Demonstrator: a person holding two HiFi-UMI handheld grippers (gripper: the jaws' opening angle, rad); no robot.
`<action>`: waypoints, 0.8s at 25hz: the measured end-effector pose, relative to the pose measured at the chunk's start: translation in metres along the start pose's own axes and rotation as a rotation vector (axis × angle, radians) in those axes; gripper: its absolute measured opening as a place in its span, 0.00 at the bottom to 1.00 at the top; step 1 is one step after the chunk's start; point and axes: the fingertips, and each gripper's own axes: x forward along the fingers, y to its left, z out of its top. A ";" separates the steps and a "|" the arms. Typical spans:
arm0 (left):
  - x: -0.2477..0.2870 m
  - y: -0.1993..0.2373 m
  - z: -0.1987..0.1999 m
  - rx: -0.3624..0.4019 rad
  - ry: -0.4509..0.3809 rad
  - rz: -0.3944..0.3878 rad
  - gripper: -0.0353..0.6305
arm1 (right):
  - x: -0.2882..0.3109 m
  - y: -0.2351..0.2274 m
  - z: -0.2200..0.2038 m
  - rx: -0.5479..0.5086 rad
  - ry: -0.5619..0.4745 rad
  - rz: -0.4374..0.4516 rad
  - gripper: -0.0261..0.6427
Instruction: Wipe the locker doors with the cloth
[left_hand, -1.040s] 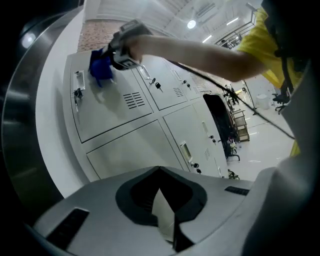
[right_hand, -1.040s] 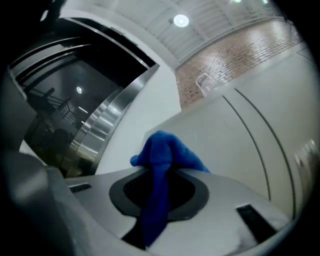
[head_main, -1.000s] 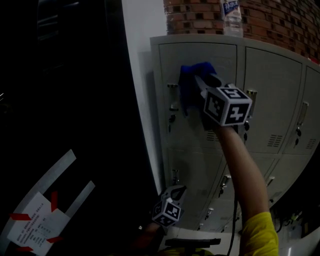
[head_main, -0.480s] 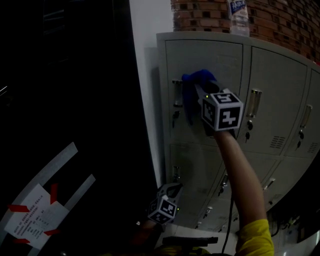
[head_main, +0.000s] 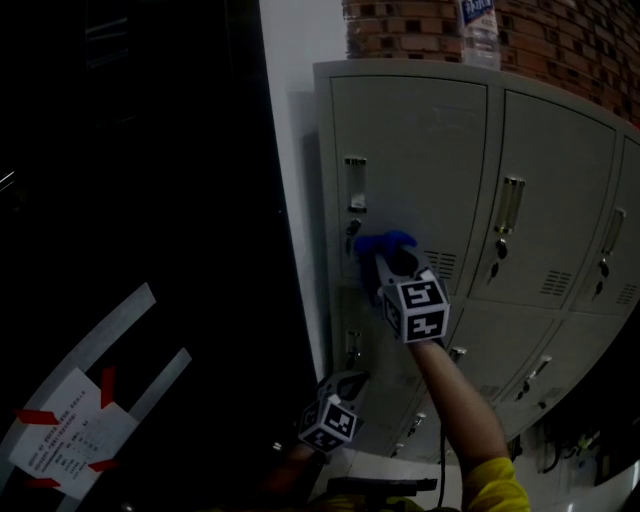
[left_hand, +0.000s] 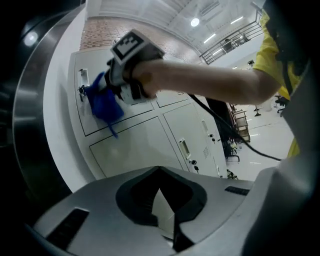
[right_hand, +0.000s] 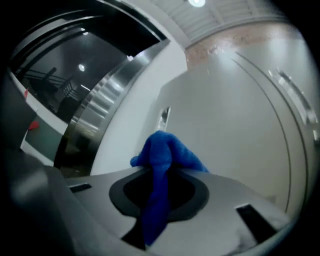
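Cloth (head_main: 383, 241) clamped by right gripper (head_main: 390, 264) apparently touches locker door (head_main: 410, 150), contact hidden.

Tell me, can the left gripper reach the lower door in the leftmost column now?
Probably yes. The left gripper points at the lower door with nothing between them; the right arm and the cloth are higher up, at the upper door.

Yellow sleeve (head_main: 492, 487), 2 black-and-white marker cubes (head_main: 418, 310) (head_main: 330, 424)
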 end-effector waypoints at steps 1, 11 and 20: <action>-0.002 0.001 -0.001 -0.002 0.000 0.003 0.06 | 0.004 -0.001 0.054 -0.031 -0.077 0.005 0.14; -0.023 0.017 -0.014 0.002 0.017 0.040 0.06 | 0.100 -0.020 0.271 -0.025 -0.086 0.026 0.14; -0.025 0.020 -0.025 -0.015 0.040 0.041 0.06 | 0.059 0.010 0.093 -0.015 -0.045 0.068 0.14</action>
